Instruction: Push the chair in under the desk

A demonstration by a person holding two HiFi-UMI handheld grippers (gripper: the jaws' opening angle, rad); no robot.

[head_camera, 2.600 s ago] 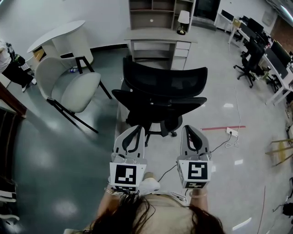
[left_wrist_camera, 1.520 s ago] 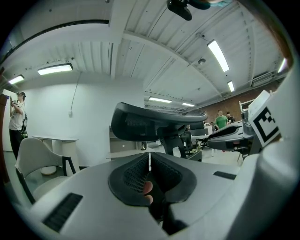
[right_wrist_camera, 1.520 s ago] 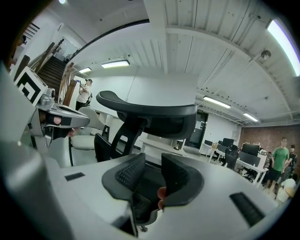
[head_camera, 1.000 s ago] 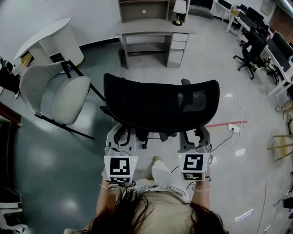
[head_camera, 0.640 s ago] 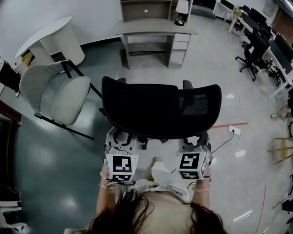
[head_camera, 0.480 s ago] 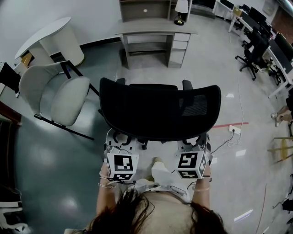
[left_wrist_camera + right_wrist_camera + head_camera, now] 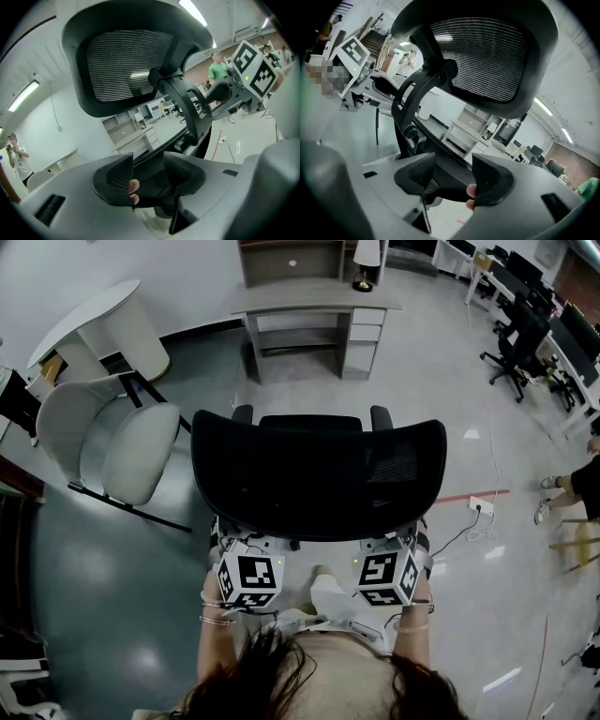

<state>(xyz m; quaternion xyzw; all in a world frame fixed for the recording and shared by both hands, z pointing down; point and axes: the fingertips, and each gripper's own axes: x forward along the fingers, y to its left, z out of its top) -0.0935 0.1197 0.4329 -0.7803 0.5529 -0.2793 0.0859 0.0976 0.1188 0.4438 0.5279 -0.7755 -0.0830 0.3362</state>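
The black mesh office chair (image 7: 319,474) stands with its backrest toward me, facing the grey desk (image 7: 314,298) across bare floor. In the head view only the marker cubes of my left gripper (image 7: 248,582) and right gripper (image 7: 384,579) show; their jaws are hidden under the backrest's lower edge. Both grippers' jaws have just been opening. The left gripper (image 7: 147,176) and right gripper (image 7: 454,176) stand open, pads pressing on nothing, with the chair's dark frame (image 7: 187,108) just beyond the gaps. The mesh backrest (image 7: 487,56) towers over both.
A white shell chair (image 7: 112,442) and a rounded white table (image 7: 94,329) stand at the left. Office chairs and desks (image 7: 525,334) line the right. A power strip with its cable (image 7: 478,505) lies by red floor tape (image 7: 469,495). A person's legs (image 7: 572,479) show at the right edge.
Both grippers have sunk a little and rolled, so their cubes now tilt. Their jaws have slipped out of sight beneath the backrest, which sits lower and fills more of the head view.
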